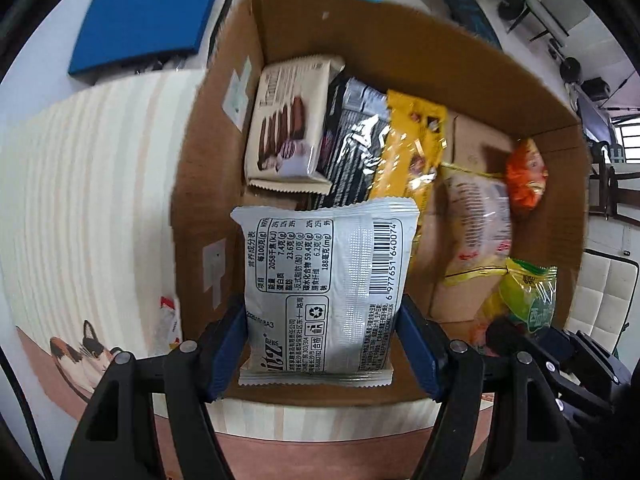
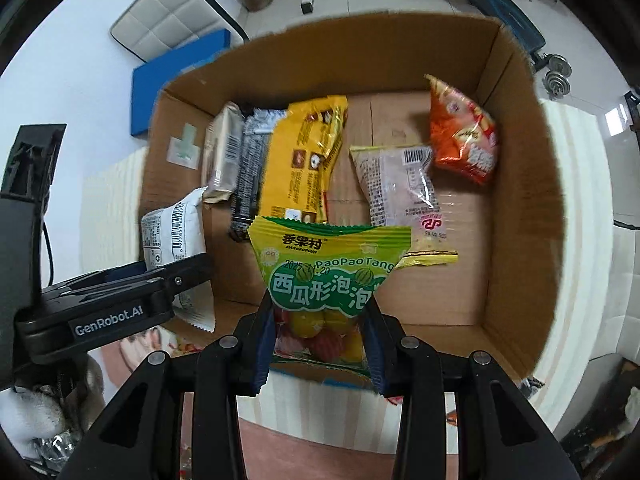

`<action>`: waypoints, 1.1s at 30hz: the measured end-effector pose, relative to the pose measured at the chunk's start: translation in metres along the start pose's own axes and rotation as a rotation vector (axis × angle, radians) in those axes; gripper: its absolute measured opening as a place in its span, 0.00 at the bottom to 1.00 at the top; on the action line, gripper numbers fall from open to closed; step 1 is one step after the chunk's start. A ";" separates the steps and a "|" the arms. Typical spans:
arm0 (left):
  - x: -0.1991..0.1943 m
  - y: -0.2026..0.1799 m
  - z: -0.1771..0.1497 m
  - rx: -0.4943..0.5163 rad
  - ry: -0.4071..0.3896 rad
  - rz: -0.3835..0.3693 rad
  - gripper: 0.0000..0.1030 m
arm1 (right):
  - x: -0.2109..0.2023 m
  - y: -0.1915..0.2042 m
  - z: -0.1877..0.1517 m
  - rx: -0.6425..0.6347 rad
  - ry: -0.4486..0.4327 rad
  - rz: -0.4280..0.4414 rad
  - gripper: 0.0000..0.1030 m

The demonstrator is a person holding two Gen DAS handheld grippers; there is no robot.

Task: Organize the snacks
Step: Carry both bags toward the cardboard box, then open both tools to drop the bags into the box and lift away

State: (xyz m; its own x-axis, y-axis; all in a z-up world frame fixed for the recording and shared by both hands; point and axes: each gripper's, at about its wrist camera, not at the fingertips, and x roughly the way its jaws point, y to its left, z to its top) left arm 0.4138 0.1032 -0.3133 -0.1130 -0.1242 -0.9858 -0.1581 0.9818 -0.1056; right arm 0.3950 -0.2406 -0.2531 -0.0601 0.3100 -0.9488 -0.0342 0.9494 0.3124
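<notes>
My left gripper (image 1: 322,344) is shut on a white snack packet (image 1: 326,280) with a barcode, held over the near left part of an open cardboard box (image 1: 420,32). My right gripper (image 2: 320,344) is shut on a green bubble-gum bag (image 2: 328,276), hanging over the box's (image 2: 516,200) near edge. In the box lie a beige biscuit pack (image 1: 284,128), a black pack (image 1: 352,144), a yellow pack (image 1: 412,148), a pale clear-wrapped pack (image 1: 476,224) and an orange bag (image 1: 526,172). The right wrist view also shows the white packet (image 2: 172,228) in the left gripper.
The box stands on a pale striped cloth (image 1: 92,200) with a cat picture (image 1: 86,350). A blue pad (image 1: 148,20) lies on the floor beyond it. A white cushioned seat (image 2: 168,24) and dumbbells (image 2: 556,72) are farther off.
</notes>
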 end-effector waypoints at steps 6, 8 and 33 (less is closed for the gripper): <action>0.026 0.010 0.004 -0.025 0.067 -0.042 0.68 | 0.025 0.000 0.007 0.013 0.021 -0.019 0.41; 0.030 0.013 0.003 -0.036 0.081 -0.054 0.68 | 0.034 0.001 0.010 0.022 0.051 -0.032 0.44; -0.075 0.011 -0.055 0.102 -0.312 0.055 0.83 | -0.047 0.028 -0.042 0.005 -0.214 -0.236 0.86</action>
State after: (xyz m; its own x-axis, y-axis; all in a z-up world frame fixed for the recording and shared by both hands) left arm 0.3670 0.1155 -0.2339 0.1898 -0.0359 -0.9812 -0.0595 0.9971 -0.0480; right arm 0.3548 -0.2303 -0.1978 0.1600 0.0845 -0.9835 -0.0174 0.9964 0.0827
